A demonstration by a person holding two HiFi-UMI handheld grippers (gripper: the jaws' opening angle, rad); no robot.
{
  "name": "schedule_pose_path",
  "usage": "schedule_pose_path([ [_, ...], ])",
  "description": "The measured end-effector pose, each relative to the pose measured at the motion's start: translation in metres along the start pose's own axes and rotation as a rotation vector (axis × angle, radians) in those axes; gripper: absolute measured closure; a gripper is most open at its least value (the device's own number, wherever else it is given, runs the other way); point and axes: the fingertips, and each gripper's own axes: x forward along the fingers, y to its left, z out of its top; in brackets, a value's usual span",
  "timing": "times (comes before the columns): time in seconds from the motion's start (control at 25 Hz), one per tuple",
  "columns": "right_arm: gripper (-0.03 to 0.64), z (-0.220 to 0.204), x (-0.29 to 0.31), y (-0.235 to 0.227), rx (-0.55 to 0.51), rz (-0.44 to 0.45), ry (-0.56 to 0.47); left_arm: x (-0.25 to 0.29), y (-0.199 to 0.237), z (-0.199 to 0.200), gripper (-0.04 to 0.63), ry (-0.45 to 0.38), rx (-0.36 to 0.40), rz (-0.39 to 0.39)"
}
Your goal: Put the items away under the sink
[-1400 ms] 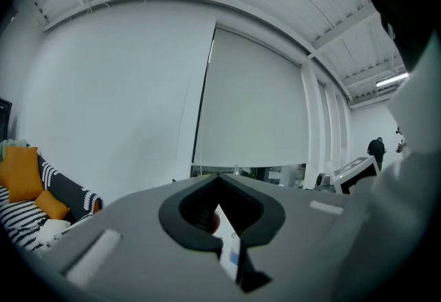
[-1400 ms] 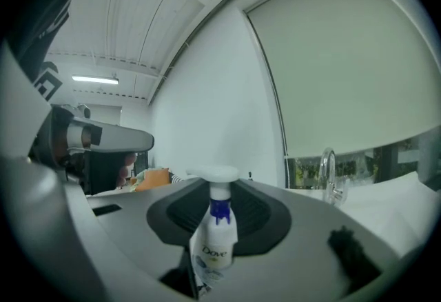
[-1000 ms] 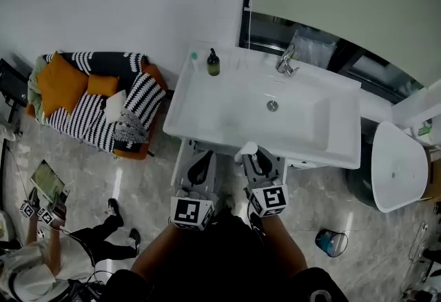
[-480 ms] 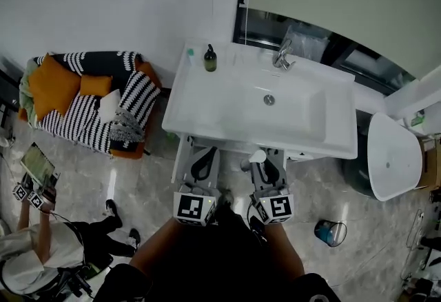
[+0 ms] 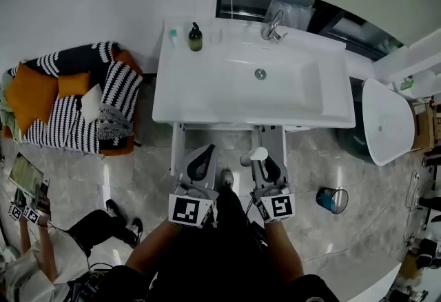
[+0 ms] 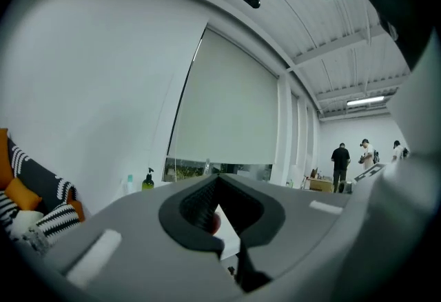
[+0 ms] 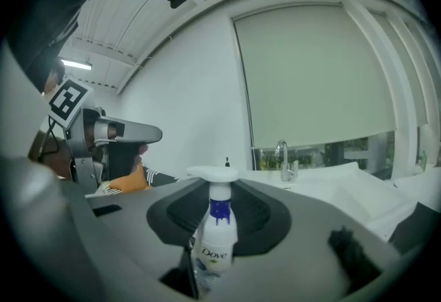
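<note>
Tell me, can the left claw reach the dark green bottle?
Probably, with a stretch: nothing stands between the left claw and the dark green bottle, only the sink's bare left rim.

A glossy white, ceramic-looking sink (image 5: pixel 207 97) carries a shiny metal faucet (image 5: pixel 273 26). The floor (image 5: pixel 324 163) is polished stone-look tile with pale reflections. A sofa (image 5: pixel 69 129) is covered in black-and-white striped cloth, with plain orange fabric cushions (image 5: pixel 31 94). The pump bottle (image 7: pixel 215 242) is smooth white plastic. The right gripper (image 7: pixel 224 214) and left gripper (image 6: pixel 219 207) have matt grey plastic shells and dark ribbed pads. The roller blind (image 7: pixel 310 73) looks matt.
</note>
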Motion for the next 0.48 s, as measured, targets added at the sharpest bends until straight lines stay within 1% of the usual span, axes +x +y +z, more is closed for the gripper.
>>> schedule_pose_path([
  [0.12, 0.509, -0.001, -0.005, -0.001, 0.008, -0.024, -0.035, -0.001, -0.006, -0.011, 0.588, 0.034, -0.006, -0.035],
  [0.28, 0.509, -0.018, -0.006, -0.005, 0.012, -0.061, -0.008, 0.001, -0.012, -0.032, 0.588, 0.062, -0.019, -0.049],
  [0.48, 0.509, -0.023, -0.011, -0.012, 0.002, -0.048, -0.041, 0.001, -0.035, -0.046, 0.588, 0.083, -0.009, -0.099],
])
